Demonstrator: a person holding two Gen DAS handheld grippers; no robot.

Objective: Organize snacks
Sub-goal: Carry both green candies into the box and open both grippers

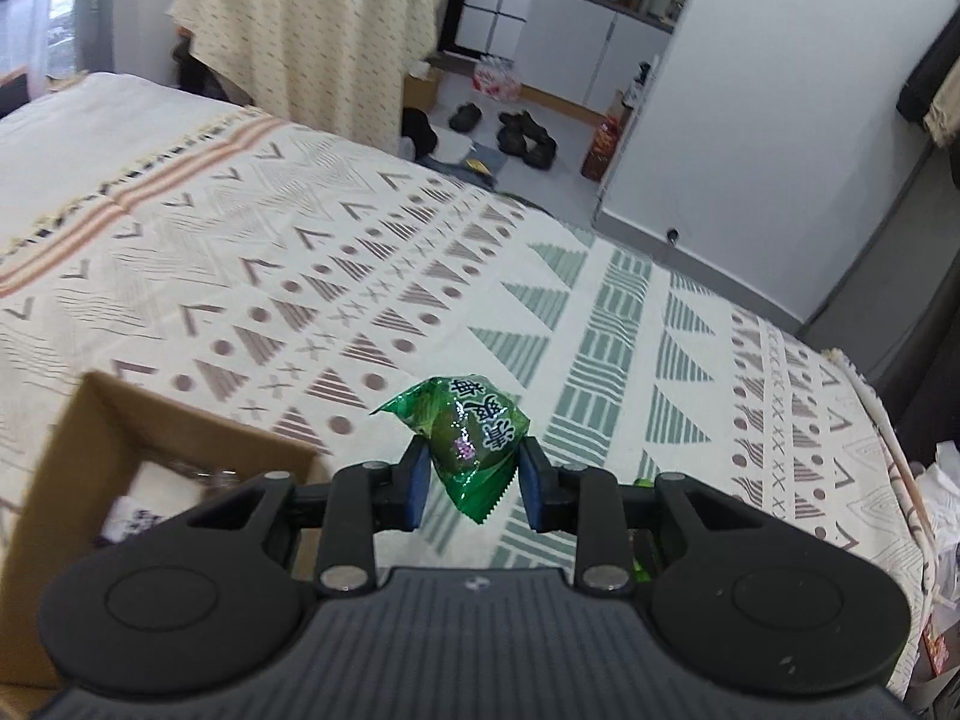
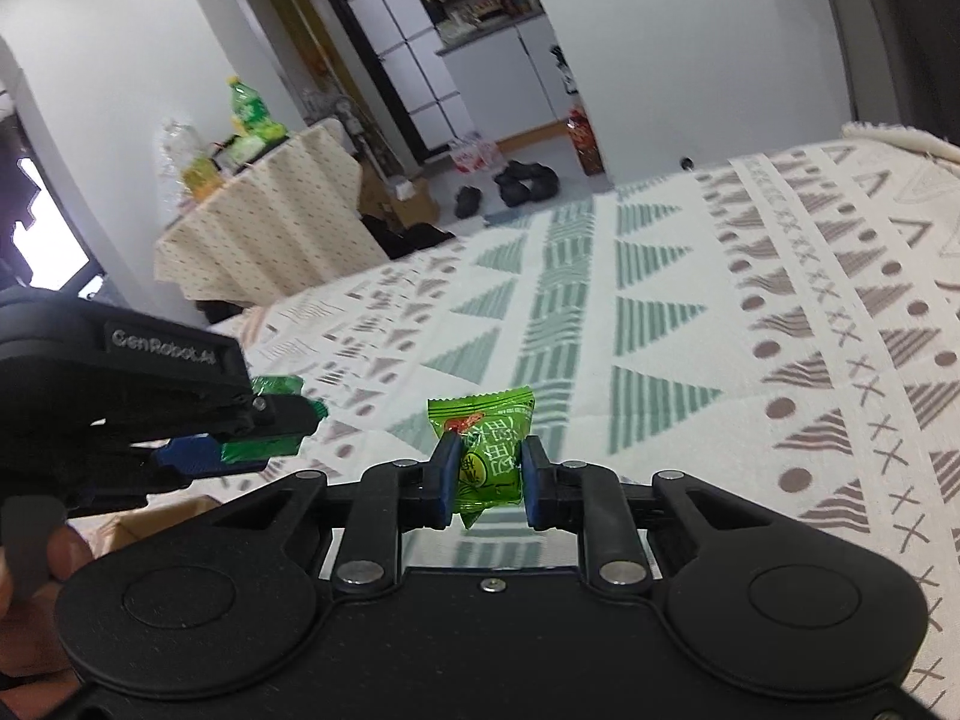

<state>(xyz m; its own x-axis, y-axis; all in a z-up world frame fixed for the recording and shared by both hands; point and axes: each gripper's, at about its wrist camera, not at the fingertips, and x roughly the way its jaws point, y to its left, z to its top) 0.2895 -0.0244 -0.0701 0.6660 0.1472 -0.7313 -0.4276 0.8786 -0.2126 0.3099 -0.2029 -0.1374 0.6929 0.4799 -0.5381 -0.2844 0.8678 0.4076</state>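
My left gripper [image 1: 474,483] is shut on a dark green wrapped snack [image 1: 471,432] and holds it above the patterned bedspread [image 1: 360,276]. An open cardboard box [image 1: 120,456] sits just left of it, with white wrapped items inside. My right gripper [image 2: 485,480] is shut on a light green snack packet [image 2: 486,450], also lifted off the bed. In the right wrist view the left gripper [image 2: 252,444] shows at the left with its dark green snack [image 2: 276,387], and a hand [image 2: 36,558] holds it.
The bed's right edge [image 1: 870,396] drops to plastic bags. Beyond the bed stand a cloth-covered table [image 1: 312,24] with bottles and packets, shoes [image 1: 528,135] on the floor, and a white wall [image 1: 780,120].
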